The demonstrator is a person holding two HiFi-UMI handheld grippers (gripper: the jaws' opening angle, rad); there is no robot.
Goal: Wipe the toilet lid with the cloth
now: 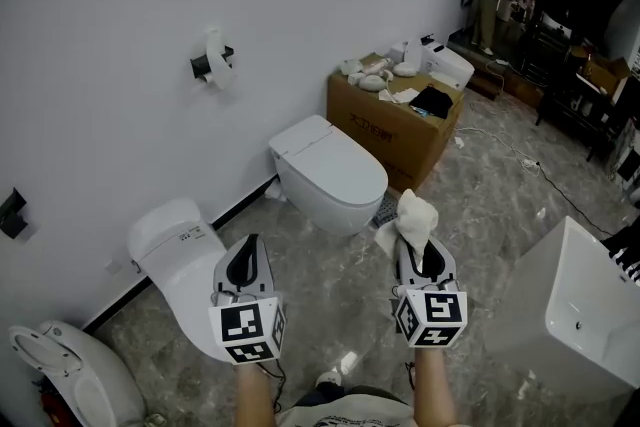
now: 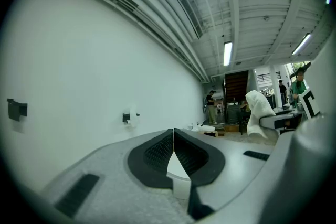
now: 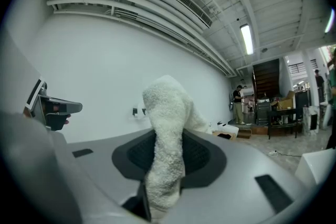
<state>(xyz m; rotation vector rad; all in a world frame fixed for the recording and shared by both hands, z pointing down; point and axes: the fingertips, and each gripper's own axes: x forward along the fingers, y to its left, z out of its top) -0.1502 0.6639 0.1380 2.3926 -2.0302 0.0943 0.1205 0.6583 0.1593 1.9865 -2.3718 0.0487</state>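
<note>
The right tool (image 1: 424, 253) is clamped on a fluffy white terry cloth (image 1: 416, 214), its free end standing above the jaws, while the left tool (image 1: 246, 261) is pinched together on nothing. The glossy white oval toilet lid (image 1: 335, 170) lies closed ahead, well apart from both, so wiping seems not yet begun. Next the cloth must be carried forward and pressed flat on it.

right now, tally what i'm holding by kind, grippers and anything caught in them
cloths: 1, the white cloth
grippers: 2, left gripper shut and empty, right gripper shut on the cloth
total: 3
</note>
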